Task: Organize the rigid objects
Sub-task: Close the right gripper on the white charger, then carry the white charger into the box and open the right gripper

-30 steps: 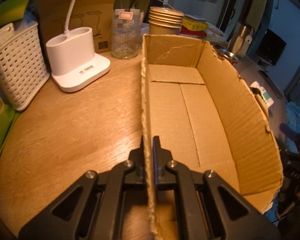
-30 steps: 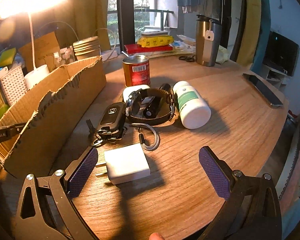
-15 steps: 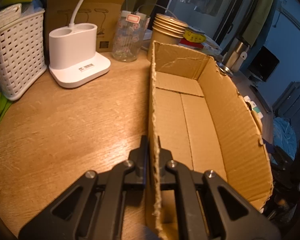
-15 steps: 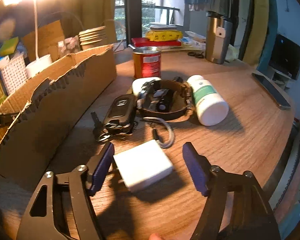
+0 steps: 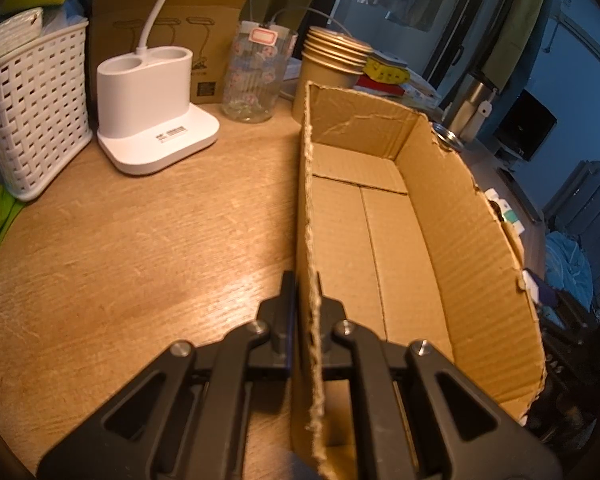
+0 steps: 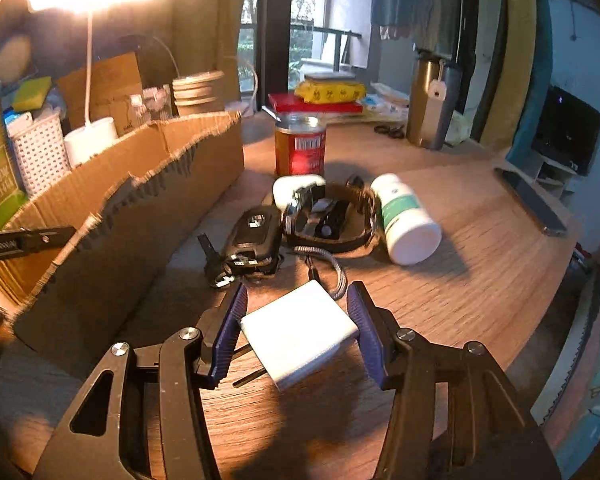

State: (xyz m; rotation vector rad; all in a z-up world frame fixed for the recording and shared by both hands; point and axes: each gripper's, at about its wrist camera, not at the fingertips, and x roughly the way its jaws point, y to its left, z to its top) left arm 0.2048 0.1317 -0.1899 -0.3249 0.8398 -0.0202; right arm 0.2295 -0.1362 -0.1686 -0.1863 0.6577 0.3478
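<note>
My left gripper (image 5: pixel 307 300) is shut on the left wall of an open cardboard box (image 5: pixel 384 240), which is empty inside. The box (image 6: pixel 112 232) also shows at the left of the right wrist view. My right gripper (image 6: pixel 298 320) has its blue pads against both sides of a white plug charger (image 6: pixel 300 332) on the wooden table. Beyond it lie a black car key (image 6: pixel 256 236), a watch with a dark strap (image 6: pixel 328 220), a white bottle on its side (image 6: pixel 406 220) and a red can (image 6: pixel 300 148).
A white lamp base (image 5: pixel 152 116), a white woven basket (image 5: pixel 32 116), a glass jar (image 5: pixel 256 76) and a stack of gold-lidded tins (image 5: pixel 332 64) stand behind the box. A steel tumbler (image 6: pixel 432 104) and a dark phone (image 6: pixel 536 204) are on the table's right side.
My right gripper moved forward over the white charger and its fingers closed in onto its sides. My left gripper kept its hold on the box wall while the view shifted slightly.
</note>
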